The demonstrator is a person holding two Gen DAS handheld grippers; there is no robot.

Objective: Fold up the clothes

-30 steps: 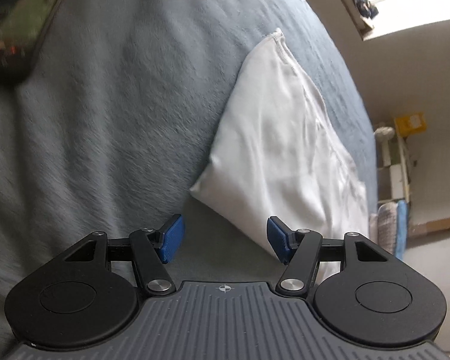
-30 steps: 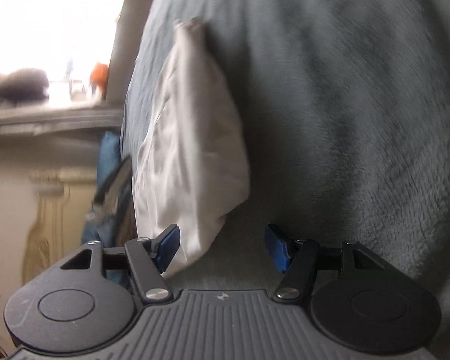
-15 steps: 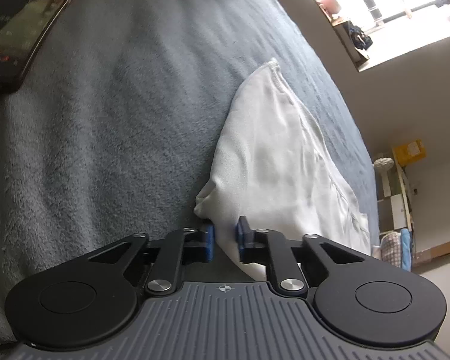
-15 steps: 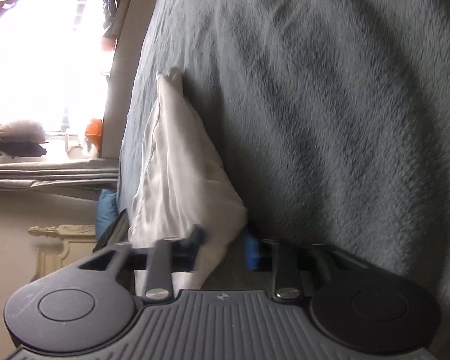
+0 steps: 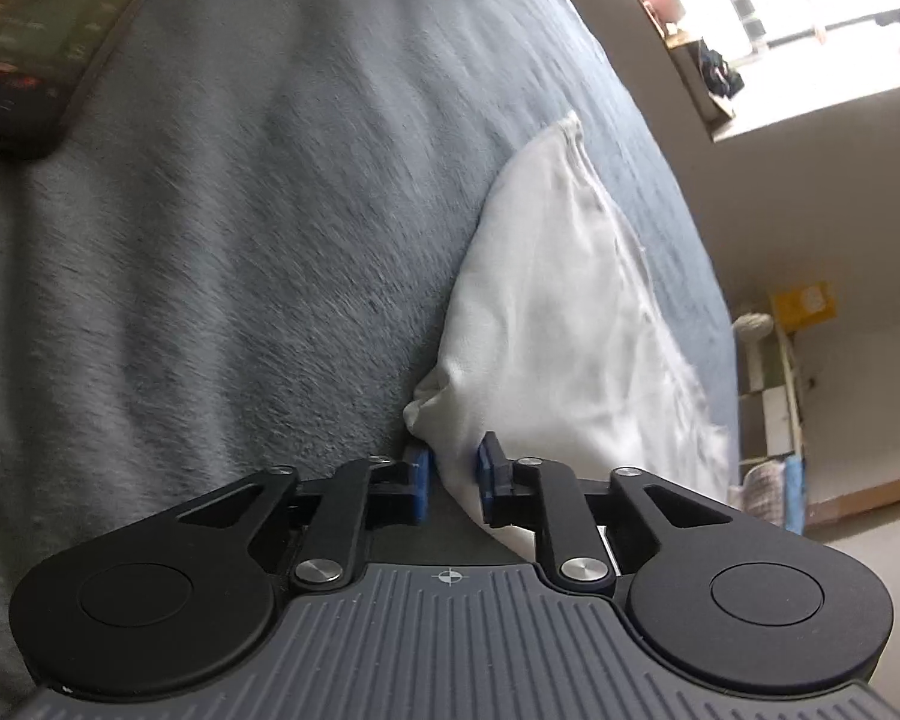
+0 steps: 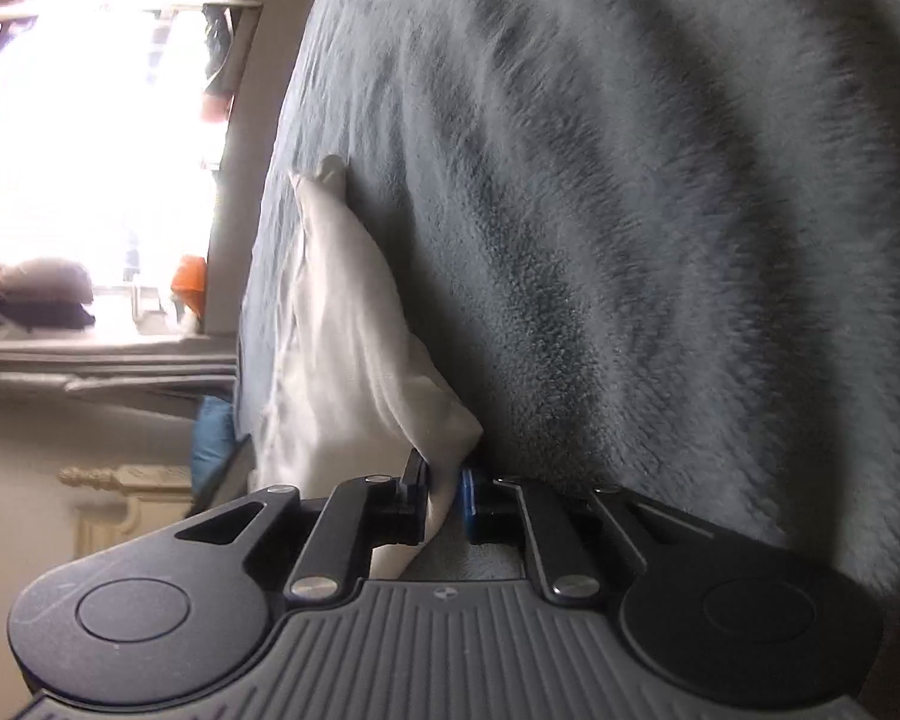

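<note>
Left wrist view has the left claw [image 5: 453,483] pinched on the near corner of the white cloth [image 5: 546,312], right claw [image 6: 444,498] clamped on its own near corner, the cloth running long and away across the grey blanket [image 5: 240,240].

Both wrist views low, close over grey blanket [image 5: 240,270], apparently sharing white garment [image 6: 354,330]
</note>
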